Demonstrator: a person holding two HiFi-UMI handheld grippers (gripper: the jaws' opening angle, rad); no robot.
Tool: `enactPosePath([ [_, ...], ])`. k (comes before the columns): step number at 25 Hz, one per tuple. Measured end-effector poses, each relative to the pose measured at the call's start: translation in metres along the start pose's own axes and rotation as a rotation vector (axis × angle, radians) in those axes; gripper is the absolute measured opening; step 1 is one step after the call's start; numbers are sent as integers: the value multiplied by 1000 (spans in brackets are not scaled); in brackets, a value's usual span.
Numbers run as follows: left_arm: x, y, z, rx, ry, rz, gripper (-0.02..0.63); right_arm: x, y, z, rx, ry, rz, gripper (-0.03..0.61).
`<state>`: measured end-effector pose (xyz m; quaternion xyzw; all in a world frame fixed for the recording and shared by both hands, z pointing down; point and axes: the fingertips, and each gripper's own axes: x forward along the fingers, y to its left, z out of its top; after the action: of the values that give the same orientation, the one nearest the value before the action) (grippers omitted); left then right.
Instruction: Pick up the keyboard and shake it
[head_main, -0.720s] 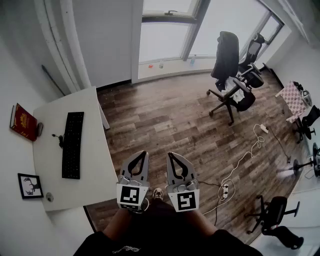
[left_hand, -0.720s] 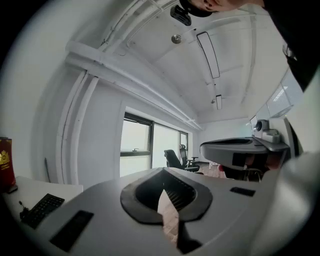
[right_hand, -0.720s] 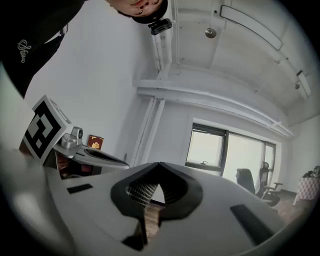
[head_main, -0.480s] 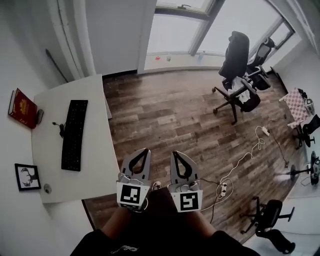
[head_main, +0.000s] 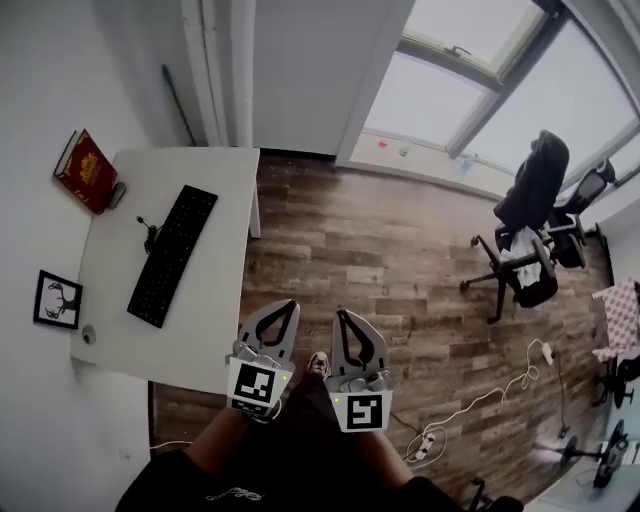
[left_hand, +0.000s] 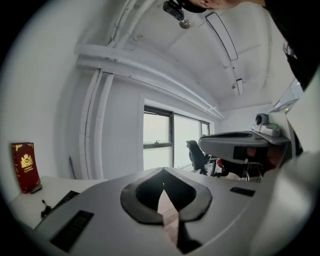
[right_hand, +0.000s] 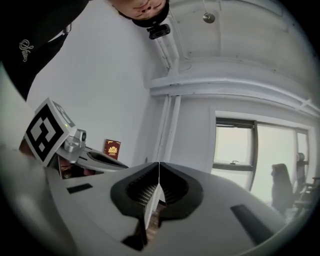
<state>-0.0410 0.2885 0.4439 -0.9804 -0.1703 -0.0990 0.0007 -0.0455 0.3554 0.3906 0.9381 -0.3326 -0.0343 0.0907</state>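
Swung round since earlier, the bench (head_main: 215, 330) now lies nearer, its keyboard (head_main: 173, 255) untouched across its middle, while the left hand-held gripper (head_main: 284, 306) and right hand-held gripper (head_main: 341, 314) hang clenched, empty, over the floor, so pickup and shaking remain.

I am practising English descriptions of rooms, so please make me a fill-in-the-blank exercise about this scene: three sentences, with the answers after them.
1. The black keyboard lies on the white ____.
2. The left gripper and the right gripper hang over the wooden floor, both with jaws ____.
3. The book standing beyond the keyboard is ____ in colour.
Missing words: desk; shut; red.
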Motion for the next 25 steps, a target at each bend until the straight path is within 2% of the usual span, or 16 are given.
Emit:
enactPosePath([
  [3,25,3,-1,34,36,47,2,20,-12,-2,7,-7,145,21],
  [7,60,2,3,-8,52,153,2,48,-46,-21,-15,12,298,21],
  [10,63,8,-2,-27,98,248,2,67,-57,-32,16,-1,394,21],
  [14,47,33,-15,-54,157,359,2,95,-46,-53,46,13,492,21],
  [18,24,59,-35,-112,190,460,2,107,-7,-50,74,1,623,21],
  [25,78,117,-46,-224,132,487,2,165,6,-77,-40,125,750,21],
])
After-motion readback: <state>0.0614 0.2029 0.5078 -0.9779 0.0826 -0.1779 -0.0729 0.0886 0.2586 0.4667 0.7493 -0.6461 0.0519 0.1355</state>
